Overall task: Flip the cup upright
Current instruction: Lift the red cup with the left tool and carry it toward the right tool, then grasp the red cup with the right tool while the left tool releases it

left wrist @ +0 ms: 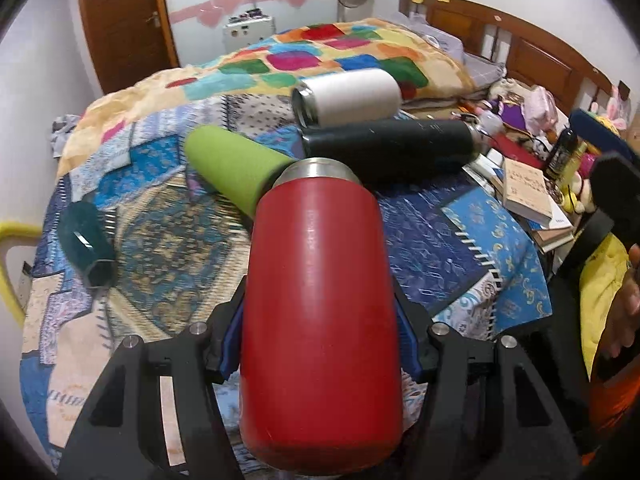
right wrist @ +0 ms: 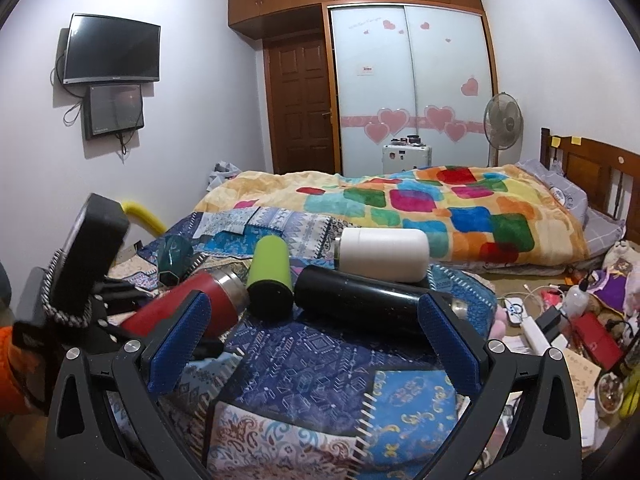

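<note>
Left gripper (left wrist: 320,344) clamped tight on red cup (left wrist: 320,320), cup lying sideways, steel neck pointing away. Right gripper (right wrist: 316,344) wide open, holding nothing, black bottle (right wrist: 360,300) just ahead. Underneath: patchwork cloth (right wrist: 320,360). Beyond: bed (right wrist: 440,208), wardrobe (right wrist: 408,80).

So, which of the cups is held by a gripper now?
The red cup: the left gripper clamps its body. The green, white, black and dark teal ones lie free.

A home bedroom: a bed (right wrist: 440,216) with a patchwork-coloured blanket fills the right middle, a heart-decorated sliding wardrobe (right wrist: 412,92) and wooden door (right wrist: 300,100) stand at centre, and a wall television (right wrist: 112,54) hangs upper left.
</note>
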The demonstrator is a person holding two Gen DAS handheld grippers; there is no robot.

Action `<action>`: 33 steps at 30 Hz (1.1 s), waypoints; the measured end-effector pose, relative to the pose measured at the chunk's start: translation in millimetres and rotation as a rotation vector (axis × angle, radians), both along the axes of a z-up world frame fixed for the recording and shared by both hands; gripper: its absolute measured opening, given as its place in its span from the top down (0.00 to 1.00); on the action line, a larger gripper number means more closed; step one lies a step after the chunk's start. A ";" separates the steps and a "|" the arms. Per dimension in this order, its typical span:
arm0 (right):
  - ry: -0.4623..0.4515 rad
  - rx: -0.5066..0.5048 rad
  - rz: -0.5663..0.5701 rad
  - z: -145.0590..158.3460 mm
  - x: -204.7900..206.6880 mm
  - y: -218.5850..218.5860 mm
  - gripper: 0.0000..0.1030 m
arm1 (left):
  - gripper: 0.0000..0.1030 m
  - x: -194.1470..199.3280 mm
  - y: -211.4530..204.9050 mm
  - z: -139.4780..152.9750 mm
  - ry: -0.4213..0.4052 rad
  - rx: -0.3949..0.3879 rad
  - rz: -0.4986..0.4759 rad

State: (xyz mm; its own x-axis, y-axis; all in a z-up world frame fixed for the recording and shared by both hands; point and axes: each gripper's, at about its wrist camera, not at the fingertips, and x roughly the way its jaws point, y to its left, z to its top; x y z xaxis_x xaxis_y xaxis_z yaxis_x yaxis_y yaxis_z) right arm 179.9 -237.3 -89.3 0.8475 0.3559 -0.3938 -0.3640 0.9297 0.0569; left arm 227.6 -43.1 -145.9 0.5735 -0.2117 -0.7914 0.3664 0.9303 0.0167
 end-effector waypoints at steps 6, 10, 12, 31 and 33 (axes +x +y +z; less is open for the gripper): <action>0.038 -0.007 -0.010 -14.0 6.4 -4.1 0.00 | 0.40 10.2 -12.9 -26.4 0.028 0.036 -0.024; 0.068 -0.022 -0.015 -25.2 11.2 -5.2 0.00 | 0.40 19.0 -14.8 -38.5 0.049 0.037 -0.031; 0.086 -0.029 -0.017 -31.4 15.0 -6.2 0.00 | 0.40 21.7 -14.2 -42.1 0.051 0.041 -0.033; 0.167 -0.083 0.002 -59.3 45.5 13.4 0.00 | 0.31 -1.4 65.9 6.0 -0.110 -0.027 0.110; 0.209 -0.080 0.032 -68.8 53.4 22.1 0.00 | 0.31 6.2 82.3 -1.2 -0.081 -0.014 0.153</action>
